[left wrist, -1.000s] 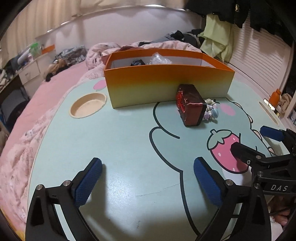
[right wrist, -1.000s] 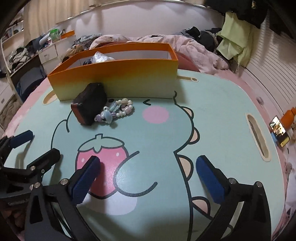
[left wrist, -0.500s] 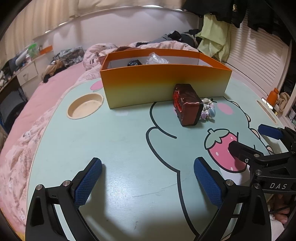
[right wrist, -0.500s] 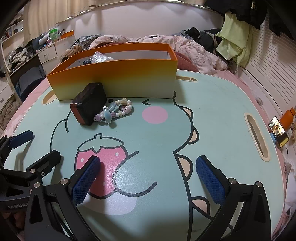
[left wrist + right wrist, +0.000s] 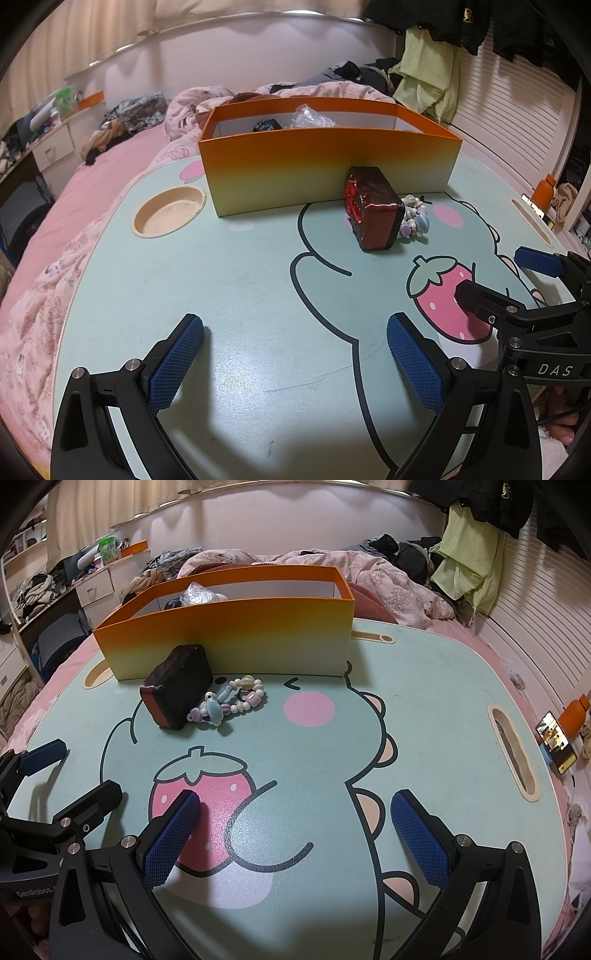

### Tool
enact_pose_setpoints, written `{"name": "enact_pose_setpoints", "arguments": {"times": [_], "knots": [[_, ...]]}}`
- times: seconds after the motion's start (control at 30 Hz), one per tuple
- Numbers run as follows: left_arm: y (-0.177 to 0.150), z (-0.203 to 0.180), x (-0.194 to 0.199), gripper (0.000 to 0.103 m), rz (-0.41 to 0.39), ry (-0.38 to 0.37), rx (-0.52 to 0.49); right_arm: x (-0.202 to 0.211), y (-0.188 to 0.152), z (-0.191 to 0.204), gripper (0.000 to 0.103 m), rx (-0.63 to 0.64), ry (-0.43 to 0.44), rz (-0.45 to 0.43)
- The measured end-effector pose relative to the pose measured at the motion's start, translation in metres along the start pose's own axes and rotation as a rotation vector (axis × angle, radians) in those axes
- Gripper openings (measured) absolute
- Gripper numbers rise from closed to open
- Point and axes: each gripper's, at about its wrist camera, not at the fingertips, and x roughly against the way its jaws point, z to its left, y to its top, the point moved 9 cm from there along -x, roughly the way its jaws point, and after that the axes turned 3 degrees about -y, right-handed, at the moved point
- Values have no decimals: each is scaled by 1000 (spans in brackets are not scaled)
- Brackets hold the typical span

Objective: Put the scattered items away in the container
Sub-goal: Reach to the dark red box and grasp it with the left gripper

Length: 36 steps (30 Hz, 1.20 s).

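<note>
The lap table (image 5: pixel 424 686) carries the orange container (image 5: pixel 236 642) along its far edge. A foil-wrapped box (image 5: pixel 373 210) and a bead bracelet (image 5: pixel 231 701) lie touching in front of it, not yet tidied. Left gripper (image 5: pixel 295 362) and right gripper (image 5: pixel 295 834) hover near the near edge, jaws apart and empty, likely readying a pick.

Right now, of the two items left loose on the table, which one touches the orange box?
The dark red foil-wrapped block: its far end meets the orange box front wall. The bead bracelet lies beside it, clear of the wall.
</note>
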Motion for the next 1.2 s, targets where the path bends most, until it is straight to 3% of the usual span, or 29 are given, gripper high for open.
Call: {"name": "enact_pose_setpoints", "arguments": {"times": [0.37, 0.47, 0.57, 0.63, 0.7, 0.8, 0.87, 0.93, 0.97, 1.07, 1.2], "knots": [[2, -2, 1, 100, -1, -15, 10, 4, 2, 0, 103, 0, 1, -2], [9, 0, 6, 100, -1, -70, 64, 7, 2, 1, 103, -3, 6, -3], [29, 0, 16, 99, -15, -183, 162, 9, 3, 0, 103, -6, 10, -5], [46, -10, 21, 96, -13, -221, 142, 9, 3, 0, 103, -6, 9, -5], [67, -25, 24, 91, -37, -230, 70, 10, 4, 0, 103, -6, 9, -6], [91, -41, 9, 80, -30, -162, -30, 11, 4, 0, 103, -6, 10, -6], [101, -48, -6, 70, -8, -163, -39, 12, 5, 1, 103, -5, 10, -7], [104, -56, -21, 67, 24, -166, -52, 12, 5, 0, 103, -6, 10, -7], [104, -56, -26, 61, 40, -164, -57, 13, 5, 0, 103, -6, 11, -7], [98, -58, -44, 29, 87, -156, -64, 14, 6, 1, 103, -6, 10, -7], [92, -48, -45, 27, 77, -206, -28, 15, 6, 1, 103, -6, 10, -8]]}}
